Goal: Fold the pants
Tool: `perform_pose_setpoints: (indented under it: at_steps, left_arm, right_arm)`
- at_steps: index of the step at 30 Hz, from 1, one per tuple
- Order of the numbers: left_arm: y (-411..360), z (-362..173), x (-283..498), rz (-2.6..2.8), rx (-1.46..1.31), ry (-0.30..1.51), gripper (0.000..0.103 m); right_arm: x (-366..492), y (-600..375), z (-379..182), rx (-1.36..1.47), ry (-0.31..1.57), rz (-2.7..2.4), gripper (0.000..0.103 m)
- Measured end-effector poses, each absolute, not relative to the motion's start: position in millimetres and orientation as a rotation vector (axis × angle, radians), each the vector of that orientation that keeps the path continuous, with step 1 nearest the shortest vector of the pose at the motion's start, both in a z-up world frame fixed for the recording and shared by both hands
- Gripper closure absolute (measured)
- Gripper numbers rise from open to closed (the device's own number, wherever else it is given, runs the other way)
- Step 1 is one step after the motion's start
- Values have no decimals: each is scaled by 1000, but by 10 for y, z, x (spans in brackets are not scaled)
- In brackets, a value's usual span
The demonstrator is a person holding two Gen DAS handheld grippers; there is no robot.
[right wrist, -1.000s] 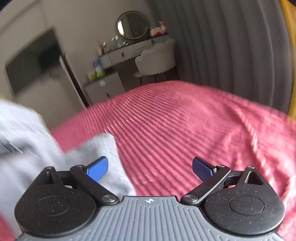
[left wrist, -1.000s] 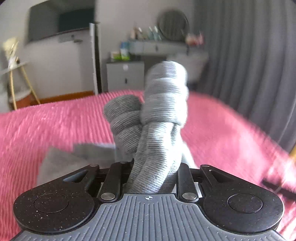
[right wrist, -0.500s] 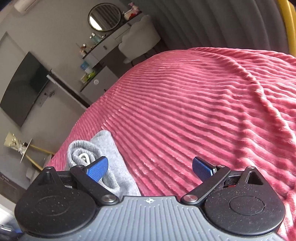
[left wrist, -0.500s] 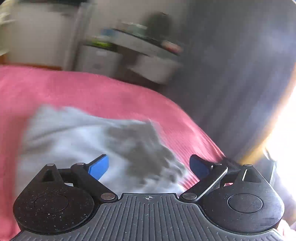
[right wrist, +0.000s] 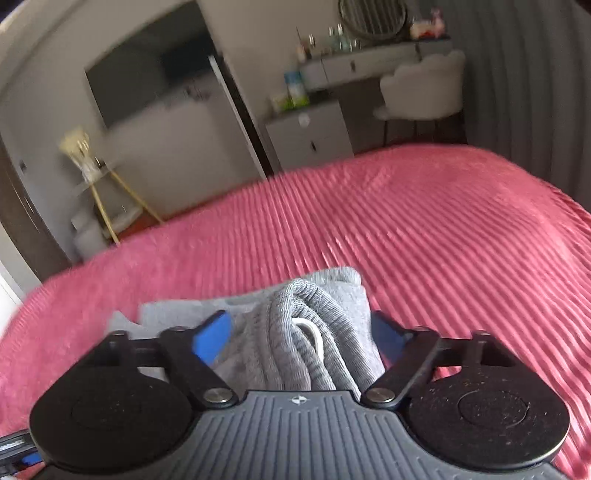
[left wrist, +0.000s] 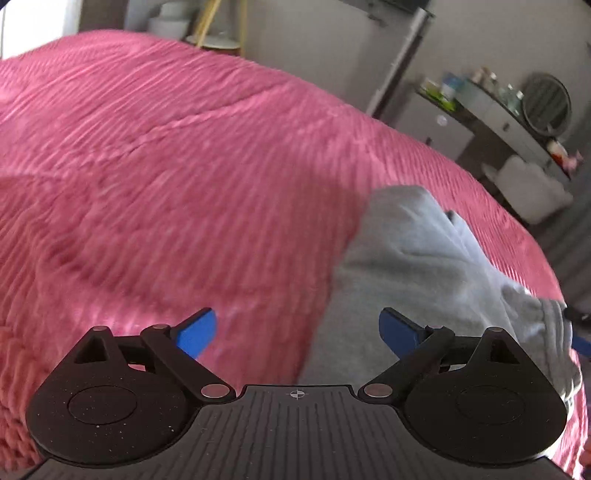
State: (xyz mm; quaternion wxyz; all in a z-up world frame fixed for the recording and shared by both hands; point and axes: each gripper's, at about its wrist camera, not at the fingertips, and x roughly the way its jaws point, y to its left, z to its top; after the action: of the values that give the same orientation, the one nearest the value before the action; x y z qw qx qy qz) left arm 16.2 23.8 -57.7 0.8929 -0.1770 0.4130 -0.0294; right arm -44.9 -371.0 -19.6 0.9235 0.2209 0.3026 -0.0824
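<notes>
The grey pants [left wrist: 417, 266] lie bunched on the pink bedspread [left wrist: 166, 166]. In the left wrist view they are to the right, and my left gripper [left wrist: 297, 328] is open and empty over their left edge. In the right wrist view the pants' ribbed waistband [right wrist: 299, 332], with a white drawstring showing, sits between the blue fingertips of my right gripper [right wrist: 299, 338]. The jaws stand open around the cloth without pinching it.
A grey dresser [right wrist: 314, 136] with bottles, a round mirror [right wrist: 369, 14] and a pale chair [right wrist: 421, 88] stand beyond the bed's far edge. A gold-legged side table [right wrist: 92, 181] is at the left, a dark curtain [right wrist: 535, 92] at the right.
My left gripper let go of the bunched waistband, opened and swung left over the bed. My right gripper moved over the pants so the waistband now sits between its fingers.
</notes>
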Motion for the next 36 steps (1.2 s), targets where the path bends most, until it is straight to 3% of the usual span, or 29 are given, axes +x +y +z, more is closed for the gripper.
perform_pose_setpoints:
  at_steps: [3, 4, 5, 7, 11, 14, 15, 18, 23, 27, 29, 30, 32, 33, 34, 36]
  left_arm:
    - [386, -679, 177, -48, -444, 899, 5]
    - [370, -686, 141, -51, -459, 912, 5]
    - [398, -715, 177, -46, -469, 923, 5]
    - [427, -748, 186, -40, -477, 923, 5]
    - [405, -807, 161, -32, -486, 913, 5]
    - [366, -873, 216, -19, -479, 957, 5]
    - [355, -875, 219, -13, -475, 965, 5]
    - [359, -870, 189, -8, -477, 960, 5]
    - [322, -892, 203, 9, -459, 967, 5]
    - [261, -885, 208, 9, -424, 966, 5]
    - [249, -881, 202, 11, -415, 967, 5]
    - [245, -878, 197, 13, -411, 968, 5]
    - [227, -874, 184, 15, -396, 975, 5]
    - [220, -868, 178, 15, -392, 979, 5]
    - [211, -866, 172, 9, -389, 982, 5]
    - [189, -864, 166, -8, -384, 989, 5]
  right_arm:
    - [-184, -3674, -313, 462, 689, -186, 53]
    - [-126, -3668, -345, 480, 703, -159, 74]
    - [-93, -3664, -375, 511, 705, -119, 81]
    - [-123, -3671, -334, 542, 692, -111, 87]
    - [-569, -3893, -277, 717, 559, -104, 88]
    - [-714, -4016, -542, 686, 583, -225, 76]
    - [-686, -3997, -641, 638, 620, -270, 53]
    - [-767, -3927, -585, 576, 592, -318, 41]
    - [-1163, -3788, -252, 648, 460, -239, 37]
    - [-1439, -3644, -344, 748, 474, -26, 37]
    - [-1459, -3605, -476, 682, 509, -71, 42]
    - [-1405, -3607, -534, 629, 570, -130, 54]
    - [-1374, -3633, -531, 623, 588, -176, 56]
    - [-1368, -3614, -480, 591, 592, -211, 47]
    - [-1381, -3582, -440, 541, 600, -265, 32]
    - [-1450, -3619, -434, 563, 581, -245, 20]
